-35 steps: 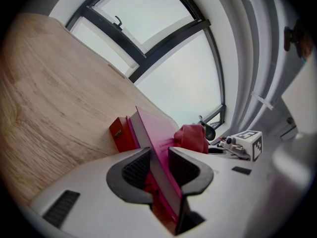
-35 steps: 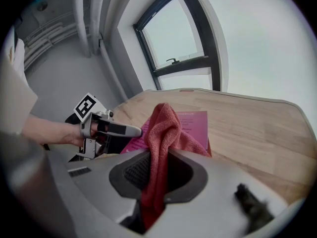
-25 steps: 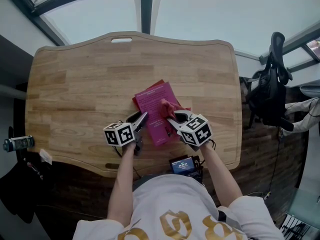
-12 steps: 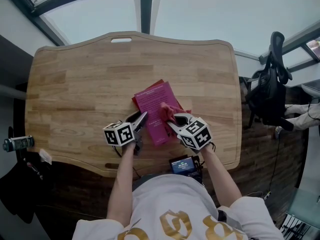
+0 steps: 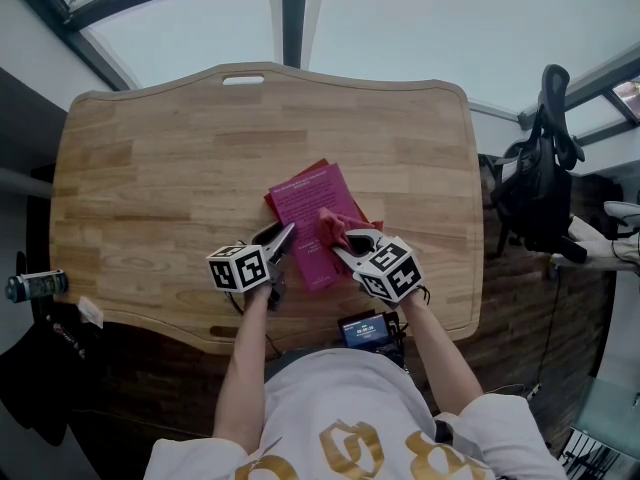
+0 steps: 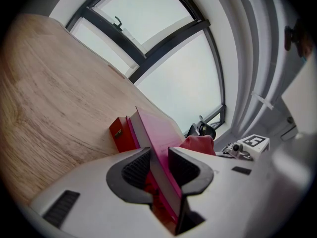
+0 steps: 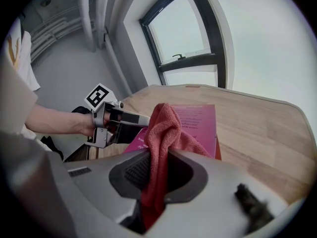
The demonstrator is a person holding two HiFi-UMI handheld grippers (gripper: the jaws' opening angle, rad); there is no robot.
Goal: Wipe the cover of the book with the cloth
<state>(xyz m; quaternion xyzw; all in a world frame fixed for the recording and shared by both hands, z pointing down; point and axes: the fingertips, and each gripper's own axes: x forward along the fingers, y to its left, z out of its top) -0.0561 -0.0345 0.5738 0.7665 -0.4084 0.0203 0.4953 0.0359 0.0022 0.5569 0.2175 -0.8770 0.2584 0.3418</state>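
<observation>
So the magenta book [image 5: 308, 218] lies near the front middle of the wooden table [image 5: 150, 168], stacked on a red book [image 6: 120, 134]. The left gripper [image 6: 159, 166] has its jaws clamped on the magenta book's near edge. The right gripper [image 7: 156, 168] is pinched tight on the red cloth [image 7: 166, 125], bunched on the cover. The cover has white print, too small to read, and so is the red book's tiny label.

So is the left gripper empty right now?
No, the left gripper is clamped on the edge of the pink book.
</observation>
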